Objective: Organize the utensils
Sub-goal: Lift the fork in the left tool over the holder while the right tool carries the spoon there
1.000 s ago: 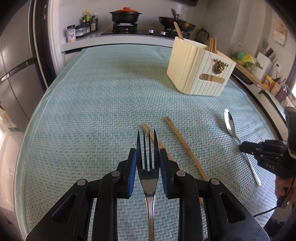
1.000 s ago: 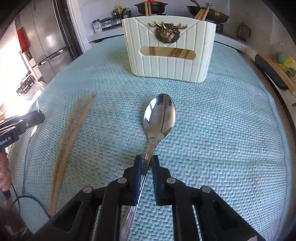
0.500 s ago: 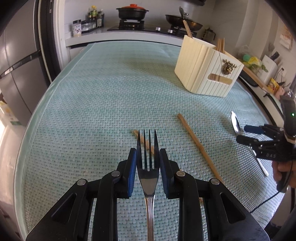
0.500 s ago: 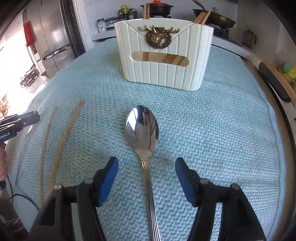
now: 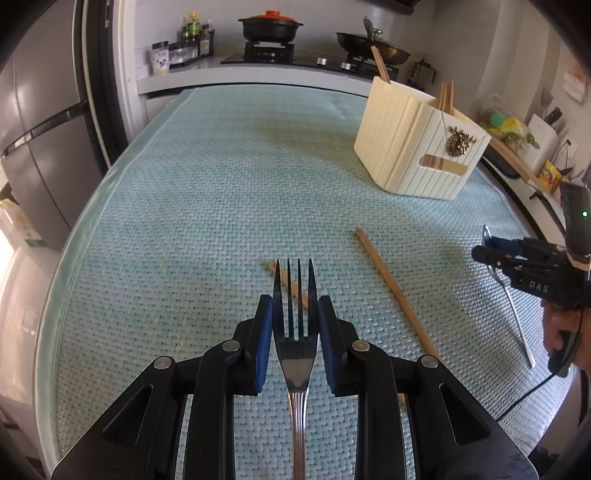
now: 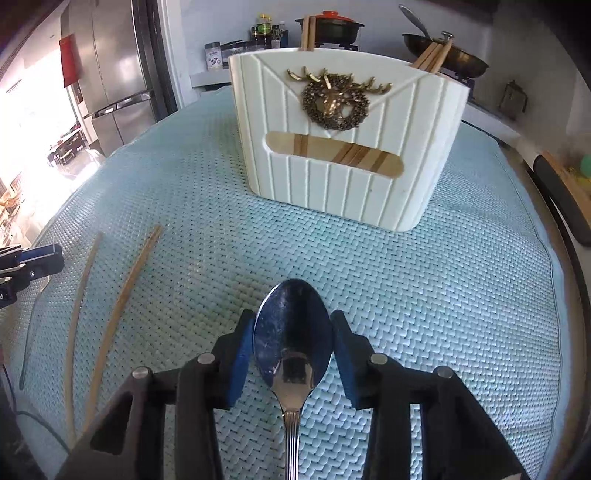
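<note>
Nearest, left gripper (image 5: 295, 317), black with blue pads: clamped on the head of a steel four-tined fork (image 5: 295, 332), tines pointing away, handle running back between the arms.

Right gripper (image 6: 293, 343), same make: jaws closing around the bowl of a polished steel spoon (image 6: 291, 336), which lies on the mat between the pads with its ribbed handle trailing toward the near edge; whether the pads touch the bowl yet I cannot tell. From the left wrist view this gripper sits at the right edge, a hand (image 5: 561, 325) on its grip.

Pale green woven table mat (image 5: 207, 206): covers the whole tabletop.

Two loose wooden chopsticks (image 6: 122, 295): lying on the mat to the left of the spoon, roughly side by side, slightly apart.

Cream ribbed utensil holder (image 6: 354, 147) with a brass stag-head wreath emblem (image 6: 336, 98): standing farther back on the mat, well apart from both grippers, chopsticks upright in its left and right ends.

Farthest, kitchen counter: black pot with an orange lid (image 5: 271, 26), dark wok (image 5: 373, 46), bottles. Steel refrigerator (image 6: 114, 74) on the left.
</note>
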The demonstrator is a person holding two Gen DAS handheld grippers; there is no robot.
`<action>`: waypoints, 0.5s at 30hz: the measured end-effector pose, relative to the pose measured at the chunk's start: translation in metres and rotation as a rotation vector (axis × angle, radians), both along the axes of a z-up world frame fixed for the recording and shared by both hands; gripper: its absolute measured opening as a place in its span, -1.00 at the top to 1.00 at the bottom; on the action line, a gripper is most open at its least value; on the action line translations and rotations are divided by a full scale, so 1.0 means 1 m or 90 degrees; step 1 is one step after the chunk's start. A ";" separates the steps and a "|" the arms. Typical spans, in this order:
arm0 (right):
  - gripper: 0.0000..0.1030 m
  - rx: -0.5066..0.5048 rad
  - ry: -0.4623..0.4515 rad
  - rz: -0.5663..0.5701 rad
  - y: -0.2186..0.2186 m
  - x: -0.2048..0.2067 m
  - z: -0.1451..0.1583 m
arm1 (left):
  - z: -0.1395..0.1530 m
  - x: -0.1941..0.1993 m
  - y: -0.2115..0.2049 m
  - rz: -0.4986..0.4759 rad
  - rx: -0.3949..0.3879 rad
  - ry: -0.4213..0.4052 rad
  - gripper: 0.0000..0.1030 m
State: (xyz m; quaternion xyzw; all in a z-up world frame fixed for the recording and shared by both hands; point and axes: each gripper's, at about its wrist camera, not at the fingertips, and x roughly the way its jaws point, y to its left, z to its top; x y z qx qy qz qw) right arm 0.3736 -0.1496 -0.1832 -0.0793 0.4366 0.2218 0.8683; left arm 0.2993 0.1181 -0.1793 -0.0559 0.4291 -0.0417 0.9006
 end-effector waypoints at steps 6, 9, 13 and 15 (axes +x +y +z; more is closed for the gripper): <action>0.20 0.036 -0.041 -0.011 -0.018 -0.024 0.034 | 0.019 -0.007 -0.004 -0.007 -0.013 -0.025 0.55; 0.20 0.053 -0.066 -0.010 -0.026 -0.041 0.053 | 0.031 -0.015 -0.004 -0.008 -0.021 -0.040 0.55; 0.20 0.075 -0.100 -0.002 -0.034 -0.063 0.075 | 0.046 -0.025 -0.009 -0.011 -0.020 -0.062 0.55; 0.20 0.084 -0.111 0.000 -0.045 -0.077 0.082 | 0.053 -0.031 -0.011 -0.012 -0.021 -0.073 0.55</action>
